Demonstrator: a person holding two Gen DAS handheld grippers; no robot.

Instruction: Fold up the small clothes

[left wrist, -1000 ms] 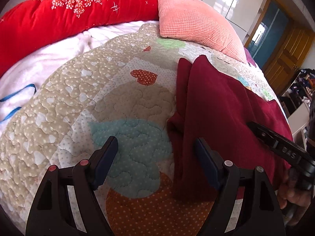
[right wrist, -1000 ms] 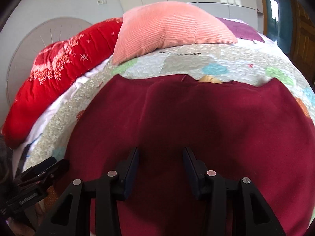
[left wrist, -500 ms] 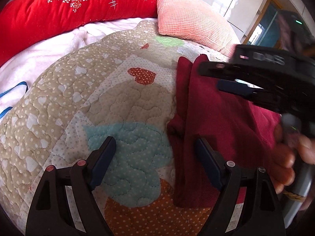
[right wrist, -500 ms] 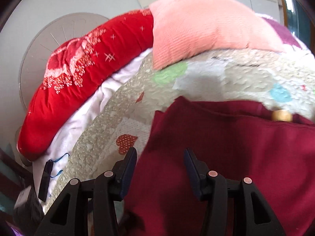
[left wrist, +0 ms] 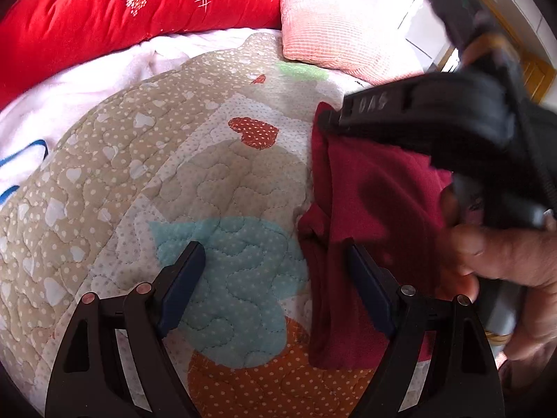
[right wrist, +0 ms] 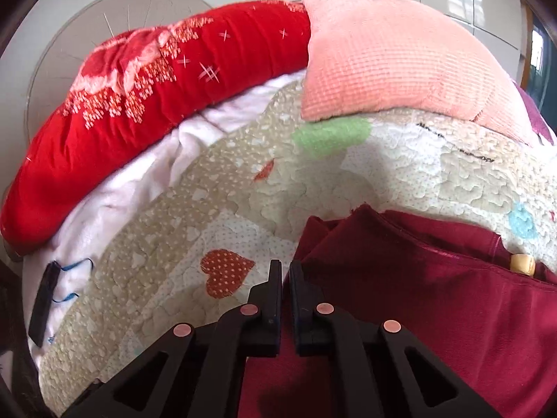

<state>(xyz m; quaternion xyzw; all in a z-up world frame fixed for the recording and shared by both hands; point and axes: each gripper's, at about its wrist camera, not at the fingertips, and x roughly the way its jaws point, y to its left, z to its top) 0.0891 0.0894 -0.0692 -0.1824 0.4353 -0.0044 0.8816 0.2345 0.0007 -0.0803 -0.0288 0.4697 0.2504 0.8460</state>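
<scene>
Left wrist view: the left claw (left wrist: 271, 278) hangs spread wide over a bed covered by a beige patchwork quilt with hearts (left wrist: 146, 160), its 2 blue-padded fingers (left wrist: 184, 278) empty. The right-hand finger stands over the near left edge of a dark red folded cloth garment (left wrist: 362, 216), which lies on the quilt toward the bed's right side. A person's hand (left wrist: 501, 264) grips the handle of the black right claw (left wrist: 330, 122), whose tip meets the garment's far left corner. Along the head of the bed lie a long red embroidered bolster (left wrist: 115, 21) and a salmon-pink waffle-textured pillow (left wrist: 334, 35), beside a white blanket (left wrist: 76, 83).

Right wrist view: the right claw (right wrist: 284, 271) has just been closing and its jaws now stand pressed together at the left edge of the dark red garment (right wrist: 435, 313); whether cloth is caught between them cannot be told. A small tan button-like piece (right wrist: 522, 264) shows at the garment's far edge. A black device on a blue cord (right wrist: 43, 304) lies on the white blanket (right wrist: 115, 209) at the bed's left edge.
</scene>
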